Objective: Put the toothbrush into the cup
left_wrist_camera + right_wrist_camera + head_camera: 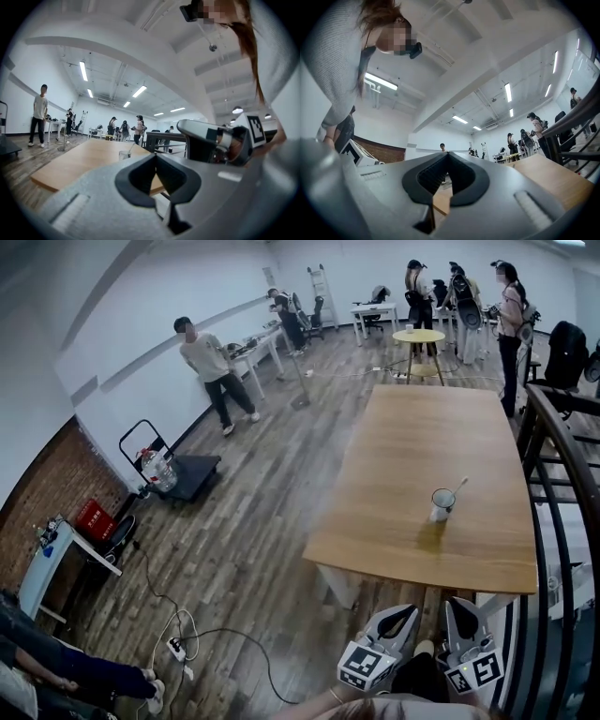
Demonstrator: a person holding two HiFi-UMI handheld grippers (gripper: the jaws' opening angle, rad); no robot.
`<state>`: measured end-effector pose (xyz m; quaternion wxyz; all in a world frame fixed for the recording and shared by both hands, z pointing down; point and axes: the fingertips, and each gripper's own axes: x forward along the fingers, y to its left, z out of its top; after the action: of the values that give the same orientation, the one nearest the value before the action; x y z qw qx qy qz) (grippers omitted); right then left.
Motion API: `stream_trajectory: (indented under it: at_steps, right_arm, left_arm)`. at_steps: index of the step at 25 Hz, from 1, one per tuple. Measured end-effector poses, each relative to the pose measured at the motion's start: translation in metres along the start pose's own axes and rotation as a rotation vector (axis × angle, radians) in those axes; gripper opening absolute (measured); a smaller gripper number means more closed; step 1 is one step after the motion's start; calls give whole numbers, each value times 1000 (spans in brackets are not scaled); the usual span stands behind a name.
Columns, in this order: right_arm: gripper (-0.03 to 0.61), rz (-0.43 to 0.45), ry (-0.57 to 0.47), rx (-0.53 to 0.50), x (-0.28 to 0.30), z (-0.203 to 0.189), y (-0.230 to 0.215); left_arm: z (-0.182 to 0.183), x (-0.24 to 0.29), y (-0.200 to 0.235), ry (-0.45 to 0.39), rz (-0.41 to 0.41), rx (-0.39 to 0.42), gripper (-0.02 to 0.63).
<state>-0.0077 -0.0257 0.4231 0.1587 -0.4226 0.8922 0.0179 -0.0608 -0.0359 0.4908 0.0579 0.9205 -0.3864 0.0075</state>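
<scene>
Toothbrush (pixel 457 488) stands in the cup (pixel 442 505), its free end leaning out over the rim toward the upper right. Cup is upright on the wooden table (pixel 412 437), in the near right part of the top. The left gripper view shows the same cup (pixel 123 154) and toothbrush (pixel 131 148), small, across the tabletop. Left gripper (pixel 405 615) and right gripper (pixel 459 607) sit side by side below the table's near edge, off the top and well apart from the cup. Left jaws are closed tip to tip and hold nothing (through the notch behind the tips only the table edge shows). Right jaws are likewise closed and empty. Further out: dark railing (pixel 561 451) right of the table, plank floor (pixel 253 521), black flat cart (pixel 187 476) by the left wall, several people standing at the far end of the room.
</scene>
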Motion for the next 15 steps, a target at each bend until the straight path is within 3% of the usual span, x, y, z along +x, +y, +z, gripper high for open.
stream_trajectory:
  at_steps: [9,15]
  right_arm:
    - [0,-65,21,-12,-25,7,15]
    - [0,-53,32,-20,-23,21,15]
  left_arm:
    - [13,-24,-26,-35,-35,14,2]
    - [24,-23,-33,-38,-24,12,2]
